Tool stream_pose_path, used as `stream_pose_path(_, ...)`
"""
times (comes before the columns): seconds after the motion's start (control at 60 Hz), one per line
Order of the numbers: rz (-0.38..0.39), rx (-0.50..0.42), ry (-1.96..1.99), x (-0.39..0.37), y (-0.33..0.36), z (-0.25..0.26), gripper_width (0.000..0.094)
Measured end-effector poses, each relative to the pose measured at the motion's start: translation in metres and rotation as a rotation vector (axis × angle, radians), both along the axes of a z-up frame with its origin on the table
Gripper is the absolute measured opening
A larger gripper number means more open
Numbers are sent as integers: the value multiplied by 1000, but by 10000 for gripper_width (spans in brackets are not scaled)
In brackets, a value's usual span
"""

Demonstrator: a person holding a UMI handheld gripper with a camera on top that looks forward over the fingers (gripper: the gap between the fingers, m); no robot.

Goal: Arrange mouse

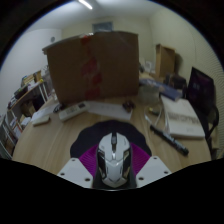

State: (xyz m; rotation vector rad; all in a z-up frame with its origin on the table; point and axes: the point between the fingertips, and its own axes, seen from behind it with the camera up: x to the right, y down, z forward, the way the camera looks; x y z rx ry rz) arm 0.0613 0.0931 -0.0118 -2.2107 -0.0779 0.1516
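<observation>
A white and grey mouse [114, 158] with black trim and a scroll wheel sits between my gripper's [114, 172] two fingers, close to the camera, pointing away from me. The magenta pads [88, 160] lie against its left and right sides with no gap showing, so the gripper is shut on it. The wooden table [70, 135] spreads out beyond it. Whether the mouse rests on the table or is held just above it is hidden by the mouse and fingers.
A large cardboard box [90, 62] stands at the far side of the table, with a white keyboard [92, 109] in front of it. Papers [186, 123] and a black chair [203, 92] are to the right. Shelves [24, 102] are to the left.
</observation>
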Motion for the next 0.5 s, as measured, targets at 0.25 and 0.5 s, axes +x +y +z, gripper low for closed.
stream_pose_path(0.25, 90, -4, -120, 9, 4, 2, 853)
stream_pose_path(0.5, 258, 70, -73, 18, -31, 75, 838)
